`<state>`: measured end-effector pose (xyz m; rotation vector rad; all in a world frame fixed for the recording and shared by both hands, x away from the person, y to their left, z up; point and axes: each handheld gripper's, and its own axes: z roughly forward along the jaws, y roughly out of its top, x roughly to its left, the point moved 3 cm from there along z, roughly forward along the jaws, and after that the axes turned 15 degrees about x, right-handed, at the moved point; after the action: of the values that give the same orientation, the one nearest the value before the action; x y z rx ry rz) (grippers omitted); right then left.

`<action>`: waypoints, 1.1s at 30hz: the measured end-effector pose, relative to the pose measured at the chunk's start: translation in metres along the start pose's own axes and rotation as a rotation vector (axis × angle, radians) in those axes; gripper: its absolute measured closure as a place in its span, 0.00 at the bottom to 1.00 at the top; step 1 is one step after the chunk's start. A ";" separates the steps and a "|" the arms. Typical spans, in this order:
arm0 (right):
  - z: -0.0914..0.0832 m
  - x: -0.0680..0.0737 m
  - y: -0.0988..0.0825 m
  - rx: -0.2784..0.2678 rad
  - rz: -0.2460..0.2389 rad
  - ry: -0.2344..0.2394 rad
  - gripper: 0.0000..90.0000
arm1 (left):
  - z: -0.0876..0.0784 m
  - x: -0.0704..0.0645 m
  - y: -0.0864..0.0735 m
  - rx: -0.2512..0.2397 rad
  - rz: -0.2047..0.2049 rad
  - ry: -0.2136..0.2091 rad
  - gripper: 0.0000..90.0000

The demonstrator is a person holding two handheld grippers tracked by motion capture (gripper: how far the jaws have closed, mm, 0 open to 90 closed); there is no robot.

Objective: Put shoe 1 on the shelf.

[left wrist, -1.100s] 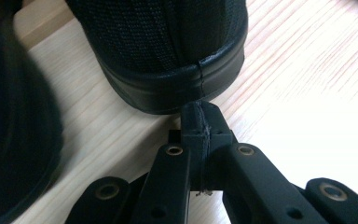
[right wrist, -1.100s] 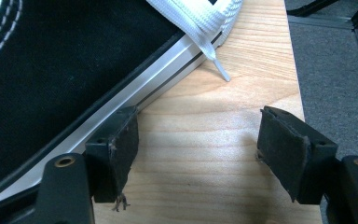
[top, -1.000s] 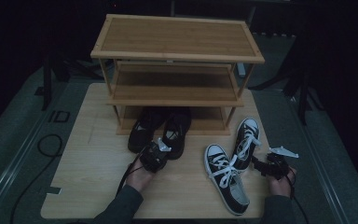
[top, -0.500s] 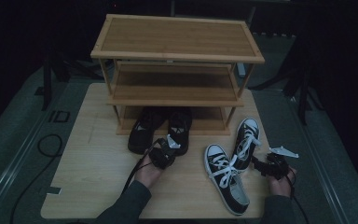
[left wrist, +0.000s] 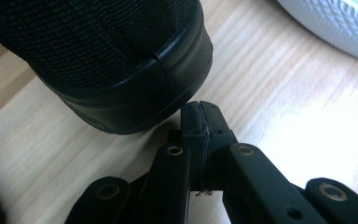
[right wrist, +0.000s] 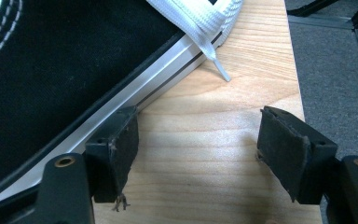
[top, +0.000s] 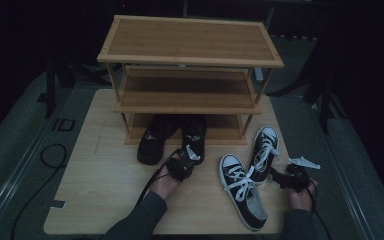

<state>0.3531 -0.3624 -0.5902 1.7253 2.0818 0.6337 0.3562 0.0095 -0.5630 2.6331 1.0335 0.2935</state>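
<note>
Taking the wooden shoe rack [top: 187, 95] as the landmark: at its bottom front lie two black shoes, toes tucked under the lowest shelf. The left black shoe [top: 152, 142] lies slightly askew, and the right black shoe [top: 194, 134] sits beside it, its heel toward the person. The left gripper [top: 186, 159] is at that heel with its jaws closed on nothing, tips right against the rubber heel rim [left wrist: 135, 100] in the left gripper view.

To do this push well, I would keep the shut jaws low and centred on the heel (off-centre contact would likely swing the shoe) and drive straight toward the rack.

Right of the rack's front lie two black-and-white sneakers [top: 245, 187]. The right gripper [top: 286, 177] rests beside them, jaws open and empty, one pad [right wrist: 116, 149] touching a sole edge.

No brand, label or writing is readable on anything here.
</note>
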 end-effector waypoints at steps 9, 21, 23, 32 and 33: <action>0.000 0.000 0.000 0.000 -0.001 0.000 0.32 | 0.006 0.009 0.020 0.009 -0.017 0.025 1.00; 0.000 0.000 0.000 0.000 -0.001 0.001 0.32 | 0.009 0.032 0.040 0.038 -0.053 0.053 1.00; 0.000 0.000 0.000 0.000 0.000 0.001 0.32 | 0.010 0.035 0.044 0.043 -0.059 0.057 1.00; 0.000 0.000 0.000 0.001 0.000 0.001 0.32 | 0.010 0.039 0.047 0.052 -0.067 0.062 0.99; 0.000 0.000 0.000 0.001 -0.001 0.001 0.32 | 0.010 0.038 0.046 0.050 -0.069 0.061 0.99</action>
<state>0.3533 -0.3625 -0.5900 1.7250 2.0839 0.6338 0.4159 0.0018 -0.5532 2.6408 1.1626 0.3382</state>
